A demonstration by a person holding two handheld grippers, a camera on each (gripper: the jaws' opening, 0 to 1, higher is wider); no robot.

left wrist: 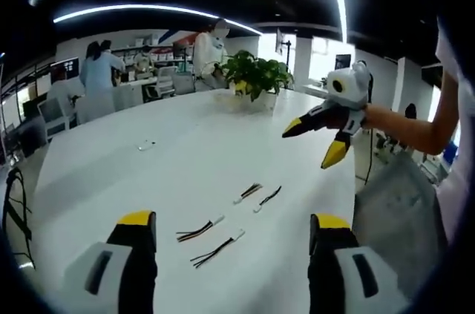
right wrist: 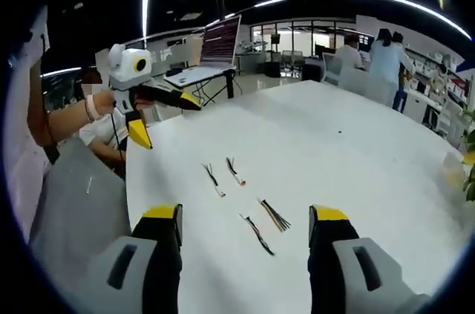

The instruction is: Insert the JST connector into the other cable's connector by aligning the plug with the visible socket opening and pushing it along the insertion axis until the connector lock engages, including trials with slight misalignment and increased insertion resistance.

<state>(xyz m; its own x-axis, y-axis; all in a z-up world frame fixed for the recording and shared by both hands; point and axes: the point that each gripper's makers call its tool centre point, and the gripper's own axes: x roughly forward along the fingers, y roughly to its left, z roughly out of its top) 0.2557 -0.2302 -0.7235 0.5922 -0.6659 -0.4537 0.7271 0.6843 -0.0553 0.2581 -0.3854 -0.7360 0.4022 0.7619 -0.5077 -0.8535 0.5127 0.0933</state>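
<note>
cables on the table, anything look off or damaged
Nothing stands out. Four short cables lie apart on the white table, two nearer and two farther, none mated. Damage is too small to judge. Both grippers, left and right, hang open above them.

Counter (left wrist: 185, 158) white. Cables (left wrist: 199, 231) black with white plugs. Left gripper (left wrist: 234, 236) and right gripper (right wrist: 245, 229) yellow-tipped, black, grey. Plant (left wrist: 256, 73) green.

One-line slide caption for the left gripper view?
Left gripper open above four short cables on the white table; right gripper open in the air, nothing grasped yet.
</note>
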